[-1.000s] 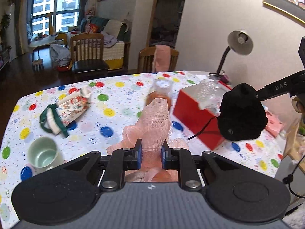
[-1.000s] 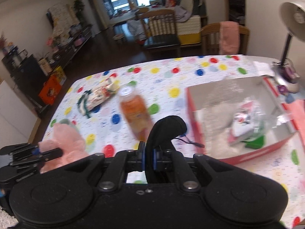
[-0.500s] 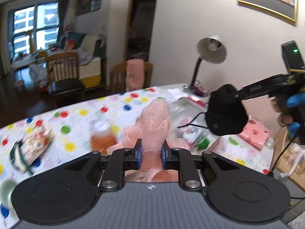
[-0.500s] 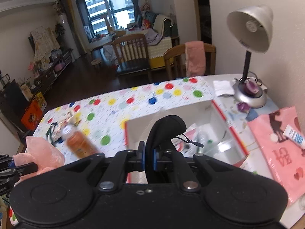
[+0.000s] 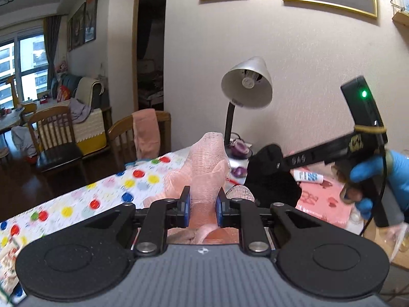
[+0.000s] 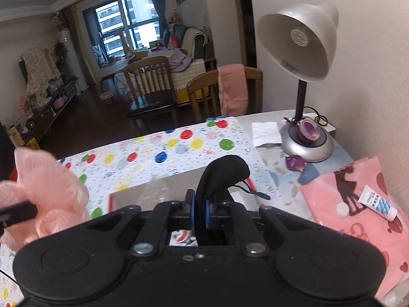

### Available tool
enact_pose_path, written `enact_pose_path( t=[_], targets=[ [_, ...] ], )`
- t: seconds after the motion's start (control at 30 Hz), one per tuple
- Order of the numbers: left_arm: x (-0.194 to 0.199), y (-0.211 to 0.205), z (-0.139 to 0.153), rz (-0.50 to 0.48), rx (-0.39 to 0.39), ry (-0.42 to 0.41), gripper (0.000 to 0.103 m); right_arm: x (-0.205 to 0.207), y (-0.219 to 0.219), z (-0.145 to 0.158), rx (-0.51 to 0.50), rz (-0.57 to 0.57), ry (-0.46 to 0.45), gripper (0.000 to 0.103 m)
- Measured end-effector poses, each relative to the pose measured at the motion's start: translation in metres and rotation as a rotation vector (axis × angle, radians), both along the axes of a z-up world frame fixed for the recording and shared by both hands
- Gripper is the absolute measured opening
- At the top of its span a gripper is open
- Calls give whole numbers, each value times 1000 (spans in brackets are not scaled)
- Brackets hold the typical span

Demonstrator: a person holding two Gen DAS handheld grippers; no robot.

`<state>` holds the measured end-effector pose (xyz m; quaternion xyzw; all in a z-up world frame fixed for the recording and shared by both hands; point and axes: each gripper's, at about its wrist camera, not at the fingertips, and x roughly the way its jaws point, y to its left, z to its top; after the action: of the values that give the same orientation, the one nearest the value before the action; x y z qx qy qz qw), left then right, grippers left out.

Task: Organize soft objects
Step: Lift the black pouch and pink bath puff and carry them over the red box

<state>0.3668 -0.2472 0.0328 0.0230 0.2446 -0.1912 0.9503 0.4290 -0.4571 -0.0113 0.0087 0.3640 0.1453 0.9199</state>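
A table covered by a white cloth printed with coloured dots (image 6: 163, 151) fills the lower middle of the right wrist view, its far right corner bare and grey beside a cream wall. On that corner stands a silver desk lamp with a cone shade and black neck (image 6: 301, 48), and in the lower right lies a flat pink bag with dark heart prints (image 6: 358, 204) with a small white tube (image 6: 378, 202) on it. Beyond the table, wooden chairs, one draped with a pink towel (image 6: 232, 87), stand on dark floor before a large window. The left gripper (image 5: 202, 203) pinches a puffy peach-pink mesh bath sponge (image 5: 207, 168), gathered and ruffled, held upright above the table in the centre of the left wrist view. The right gripper (image 6: 200, 213), held by a blue-gloved hand (image 5: 378, 176), is pressed together on a soft black rounded pouch with a thin cord (image 6: 222, 176), held over a red-edged open box (image 6: 143, 194).
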Motion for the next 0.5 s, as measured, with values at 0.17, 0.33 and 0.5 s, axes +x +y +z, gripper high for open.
enact_pose_path(
  t=[0.17, 0.33, 0.5],
  targets=[
    [32, -22, -19, -17, 28, 34, 18, 25, -15, -14, -4, -34, 14, 6],
    [54, -33, -51, -17, 34, 118, 18, 45, -21, -38, -1, -54, 55, 6],
    [65, -42, -83, -21, 74, 166, 18, 54, -19, -63, 7, -48, 108, 6]
  ],
)
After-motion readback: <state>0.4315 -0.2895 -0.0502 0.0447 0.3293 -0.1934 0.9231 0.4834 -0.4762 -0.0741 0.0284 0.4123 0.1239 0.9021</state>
